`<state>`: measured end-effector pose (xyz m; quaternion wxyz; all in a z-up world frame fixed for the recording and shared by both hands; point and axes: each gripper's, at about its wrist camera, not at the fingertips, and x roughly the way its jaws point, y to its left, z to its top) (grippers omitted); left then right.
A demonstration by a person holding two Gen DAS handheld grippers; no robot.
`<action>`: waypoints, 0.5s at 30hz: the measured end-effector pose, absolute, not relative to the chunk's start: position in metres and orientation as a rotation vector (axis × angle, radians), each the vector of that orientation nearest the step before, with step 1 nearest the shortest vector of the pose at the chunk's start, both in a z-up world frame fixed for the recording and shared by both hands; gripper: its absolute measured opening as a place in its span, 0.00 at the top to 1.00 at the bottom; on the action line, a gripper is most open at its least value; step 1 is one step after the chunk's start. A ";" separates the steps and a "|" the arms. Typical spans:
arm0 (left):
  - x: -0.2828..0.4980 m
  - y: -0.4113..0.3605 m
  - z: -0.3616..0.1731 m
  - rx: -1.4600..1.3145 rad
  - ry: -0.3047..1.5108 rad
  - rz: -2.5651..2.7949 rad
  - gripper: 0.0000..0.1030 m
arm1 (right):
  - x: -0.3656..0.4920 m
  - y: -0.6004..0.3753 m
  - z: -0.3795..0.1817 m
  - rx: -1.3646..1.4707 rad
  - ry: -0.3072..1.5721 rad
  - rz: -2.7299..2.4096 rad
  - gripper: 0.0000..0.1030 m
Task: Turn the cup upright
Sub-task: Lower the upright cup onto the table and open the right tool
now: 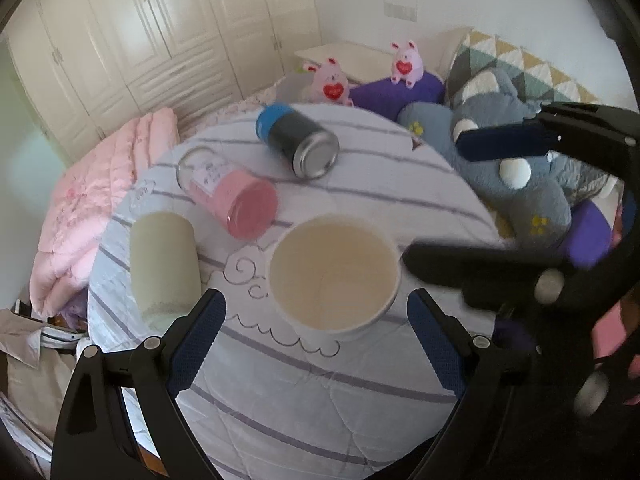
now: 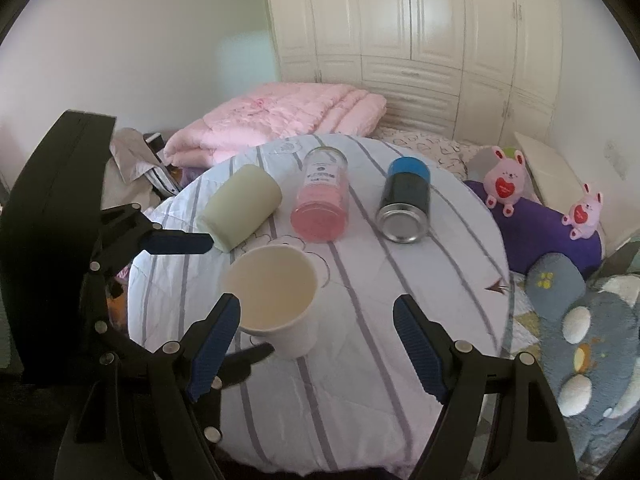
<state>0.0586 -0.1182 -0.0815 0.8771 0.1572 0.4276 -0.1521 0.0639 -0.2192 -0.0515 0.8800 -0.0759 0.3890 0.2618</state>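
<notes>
I see the round counter (image 1: 320, 392), draped in a white quilted cover with grey stripes, filling the middle of both views. Behind it a folded pink quilt (image 2: 276, 120) lies on the bed, and a grey plush toy (image 1: 532, 184) sprawls beside the counter.

On the cover three containers lie on their sides in a row: a pale green cup (image 2: 240, 212), a pink-based jar (image 2: 322, 204) and a dark can with a blue cap (image 2: 406, 200), each apart from its neighbour.

The white paper cup (image 2: 274, 300) stands upright in front of them, mouth open to the ceiling, its cream inside showing empty.

My left gripper (image 1: 316, 344) hangs just before the cup with both blue-padded fingers spread wide and nothing between them. My right gripper (image 2: 320, 344) is likewise spread wide and empty, the cup just ahead of its left finger; whether they touch I cannot tell.
</notes>
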 end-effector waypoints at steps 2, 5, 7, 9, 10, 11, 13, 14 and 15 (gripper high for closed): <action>0.059 -0.118 -0.077 0.319 0.881 -0.316 0.09 | 0.065 -0.226 -0.040 -0.155 0.812 0.527 0.22; 0.060 -0.116 -0.070 0.296 0.861 -0.308 0.09 | 0.064 -0.235 -0.027 -0.148 0.797 0.508 0.22; 0.061 -0.115 -0.066 0.275 0.850 -0.307 0.09 | 0.065 -0.239 -0.020 -0.144 0.799 0.500 0.22; 0.062 -0.114 -0.064 0.262 0.844 -0.303 0.09 | 0.063 -0.243 -0.014 -0.146 0.799 0.481 0.22; 0.062 -0.114 -0.063 0.256 0.844 -0.300 0.09 | 0.063 -0.245 -0.011 -0.150 0.796 0.462 0.22; 0.062 -0.113 -0.063 0.252 0.845 -0.297 0.09 | 0.063 -0.246 -0.010 -0.156 0.793 0.447 0.22; 0.063 -0.111 -0.062 0.235 0.845 -0.284 0.09 | 0.065 -0.251 -0.008 -0.161 0.790 0.387 0.22; 0.063 -0.109 -0.062 0.228 0.848 -0.278 0.09 | 0.065 -0.255 -0.007 -0.161 0.788 0.360 0.22; 0.064 -0.107 -0.061 0.217 0.848 -0.272 0.09 | 0.067 -0.257 -0.006 -0.160 0.781 0.332 0.22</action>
